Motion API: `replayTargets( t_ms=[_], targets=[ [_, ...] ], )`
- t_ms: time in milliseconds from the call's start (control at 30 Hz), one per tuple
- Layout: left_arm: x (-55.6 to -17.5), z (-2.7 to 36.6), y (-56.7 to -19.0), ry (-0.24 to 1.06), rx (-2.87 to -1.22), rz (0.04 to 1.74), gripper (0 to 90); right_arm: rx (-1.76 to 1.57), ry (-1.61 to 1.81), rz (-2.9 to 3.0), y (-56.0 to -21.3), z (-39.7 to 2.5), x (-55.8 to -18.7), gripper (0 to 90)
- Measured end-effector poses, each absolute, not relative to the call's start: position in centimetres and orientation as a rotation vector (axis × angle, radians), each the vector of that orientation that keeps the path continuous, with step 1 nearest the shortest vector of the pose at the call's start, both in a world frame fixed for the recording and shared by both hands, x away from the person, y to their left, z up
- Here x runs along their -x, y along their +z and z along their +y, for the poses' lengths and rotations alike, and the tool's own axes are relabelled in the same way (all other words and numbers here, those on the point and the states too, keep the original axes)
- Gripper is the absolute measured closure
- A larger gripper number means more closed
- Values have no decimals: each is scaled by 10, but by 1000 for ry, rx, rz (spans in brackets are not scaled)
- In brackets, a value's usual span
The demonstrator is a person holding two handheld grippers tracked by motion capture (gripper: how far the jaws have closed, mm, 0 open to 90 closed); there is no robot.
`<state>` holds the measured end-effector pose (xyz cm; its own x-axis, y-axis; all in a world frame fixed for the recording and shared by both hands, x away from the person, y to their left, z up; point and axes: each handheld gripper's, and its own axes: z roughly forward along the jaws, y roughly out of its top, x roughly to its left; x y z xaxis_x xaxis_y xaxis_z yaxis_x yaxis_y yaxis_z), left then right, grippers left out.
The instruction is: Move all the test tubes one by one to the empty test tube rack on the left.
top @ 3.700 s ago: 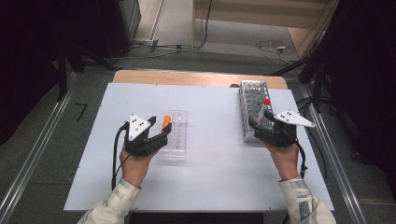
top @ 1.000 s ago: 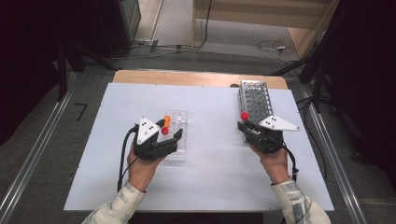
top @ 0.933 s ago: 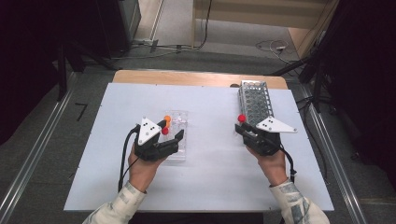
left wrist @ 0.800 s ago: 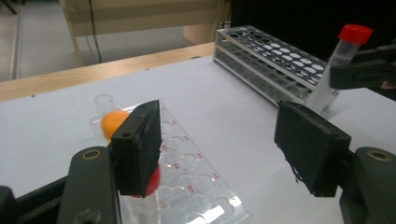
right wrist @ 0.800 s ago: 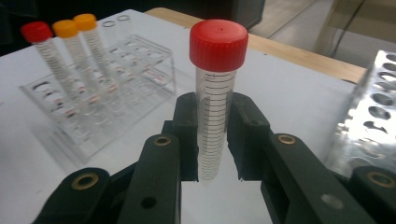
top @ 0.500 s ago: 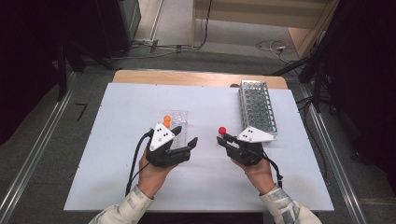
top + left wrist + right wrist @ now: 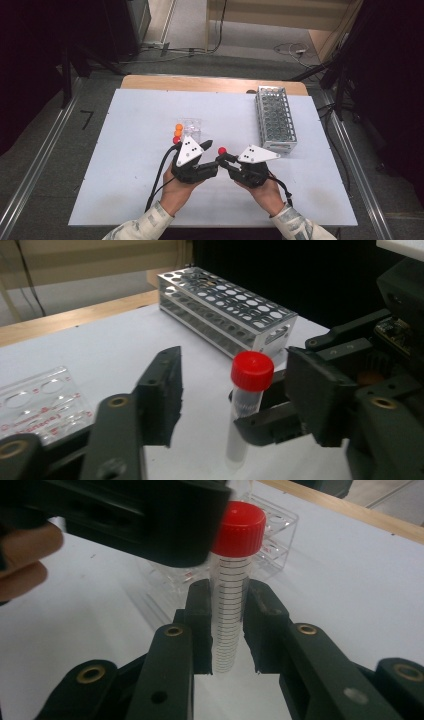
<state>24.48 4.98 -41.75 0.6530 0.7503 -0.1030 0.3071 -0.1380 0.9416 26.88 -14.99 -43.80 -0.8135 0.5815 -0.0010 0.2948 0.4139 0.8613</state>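
Tube: my right hand-held gripper is clamped on the clear body of a red-capped tube, above the worktop between my two hands.
Left hand-held gripper: jaws spread wide on either side of the tube, gripping nothing.
Handling: I judge it light, stiff, smooth plastic, likely slippery; best taken on the body below the cap.
Axis: long axis upright, cap up.
Nearby: metal rack well apart; clear rack just beyond my left hand-held gripper.
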Motion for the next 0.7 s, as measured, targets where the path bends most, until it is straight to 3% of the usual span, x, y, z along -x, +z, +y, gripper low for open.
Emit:
replayTargets(
  t_ms=[233,533,700],
  targets=[
    [-246,48,-420,469,-1748,836,628,-754,1374,2380,-437,-147,-266,712],
    [-244,47,-420,465,-1746,820,692,-752,1387,2385,-436,-146,-265,705],
    [-243,58,-409,481,-1704,823,694,-674,1414,2387,-433,-148,-262,460]
  ],
)
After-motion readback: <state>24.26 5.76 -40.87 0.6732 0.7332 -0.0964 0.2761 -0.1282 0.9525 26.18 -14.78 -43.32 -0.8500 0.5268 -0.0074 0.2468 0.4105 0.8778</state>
